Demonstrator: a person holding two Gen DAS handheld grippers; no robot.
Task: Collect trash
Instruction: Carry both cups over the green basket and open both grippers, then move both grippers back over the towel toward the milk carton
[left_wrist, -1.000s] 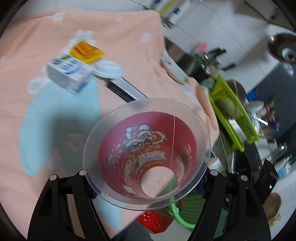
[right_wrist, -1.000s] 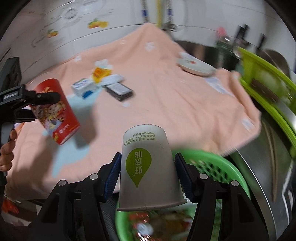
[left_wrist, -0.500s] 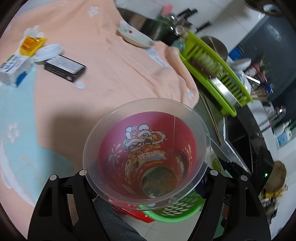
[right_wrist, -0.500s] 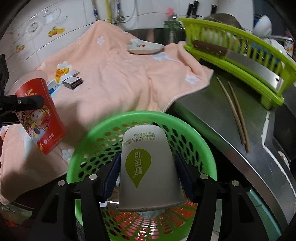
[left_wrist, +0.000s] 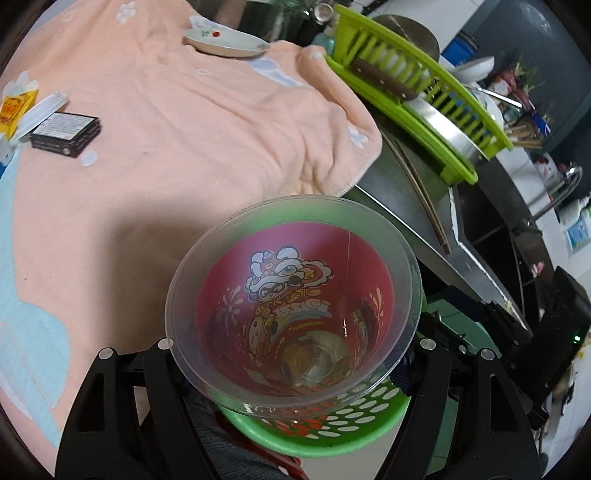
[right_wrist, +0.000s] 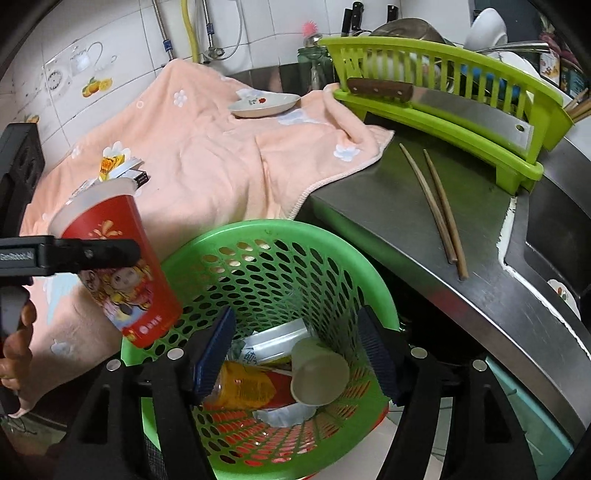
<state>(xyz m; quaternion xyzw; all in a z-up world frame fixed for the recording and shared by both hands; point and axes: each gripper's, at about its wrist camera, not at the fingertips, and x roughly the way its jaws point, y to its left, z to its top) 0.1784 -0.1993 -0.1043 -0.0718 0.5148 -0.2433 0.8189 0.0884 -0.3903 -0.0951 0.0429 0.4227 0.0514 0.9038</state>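
Note:
My left gripper (left_wrist: 293, 354) is shut on a clear plastic cup with a red cartoon sleeve (left_wrist: 291, 295) and holds it over the near-left rim of the green perforated trash basket (right_wrist: 280, 236); the cup also shows in the right wrist view (right_wrist: 122, 266). My right gripper (right_wrist: 299, 350) is open and empty above the basket. A white paper cup (right_wrist: 319, 373) lies inside on other trash. On the peach towel (left_wrist: 166, 122) lie a black box (left_wrist: 66, 134), a white lid (left_wrist: 42, 110) and a yellow packet (left_wrist: 14, 109).
A steel counter (right_wrist: 424, 229) with two chopsticks (right_wrist: 439, 206) runs right of the basket. A green dish rack (right_wrist: 443, 96) holds a cleaver. A small white dish (right_wrist: 264, 103) sits on the towel's far side. A sink lies at the far right.
My right gripper opened and the white paper cup dropped into the basket. My left gripper carried the red cup right, to the basket's rim.

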